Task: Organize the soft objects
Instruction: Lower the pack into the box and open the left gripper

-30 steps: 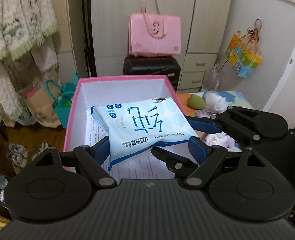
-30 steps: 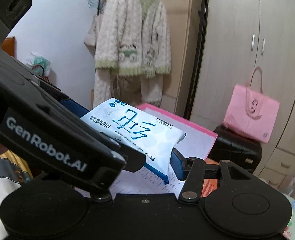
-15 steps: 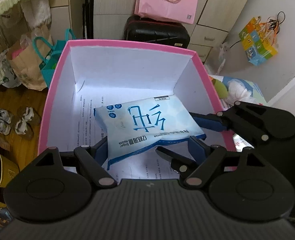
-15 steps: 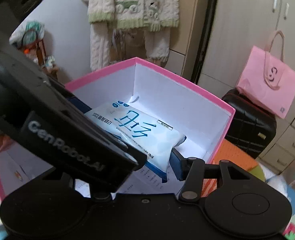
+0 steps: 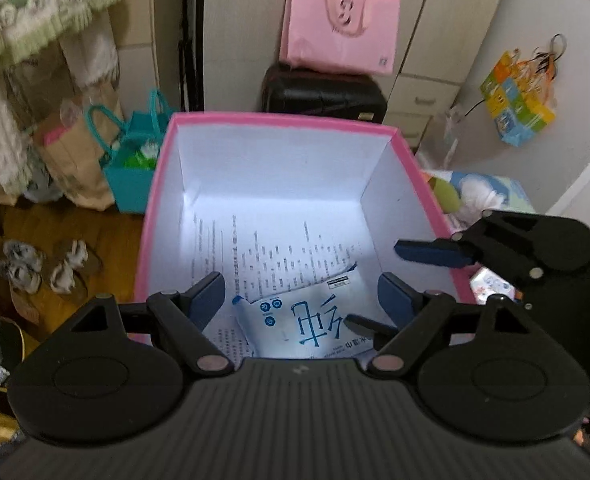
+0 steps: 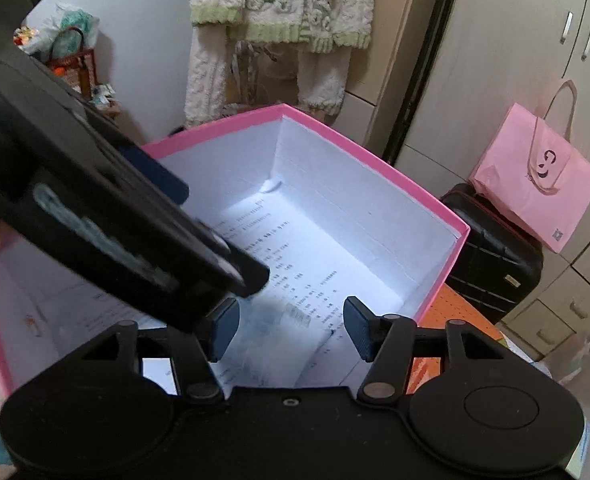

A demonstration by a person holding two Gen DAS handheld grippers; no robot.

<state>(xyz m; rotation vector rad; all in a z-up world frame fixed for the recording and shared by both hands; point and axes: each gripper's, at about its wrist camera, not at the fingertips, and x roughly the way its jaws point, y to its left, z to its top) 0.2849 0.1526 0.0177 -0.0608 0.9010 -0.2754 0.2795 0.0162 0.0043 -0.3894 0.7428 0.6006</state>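
Note:
A light blue tissue pack (image 5: 311, 328) lies on printed paper on the floor of the pink box (image 5: 279, 122), near its front edge. My left gripper (image 5: 299, 300) is open above it, its fingers apart on either side and not touching it. In the right wrist view the pack (image 6: 279, 340) is a blurred pale shape below my right gripper (image 6: 291, 328), which is open. The left gripper's body (image 6: 95, 220) crosses that view. The right gripper's finger (image 5: 431, 252) shows over the box's right wall.
A pink bag (image 5: 341, 24) sits on a black suitcase (image 5: 323, 88) behind the box. Teal and paper bags (image 5: 131, 160) stand on the floor at left, with shoes (image 5: 43, 272). Soft toys (image 5: 479, 196) lie right of the box. A fleece garment (image 6: 279, 8) hangs on the wardrobe.
Both grippers held the tissue pack over the box, lowered it, then opened. The pack now lies loose on the box floor and both grippers have lifted clear.

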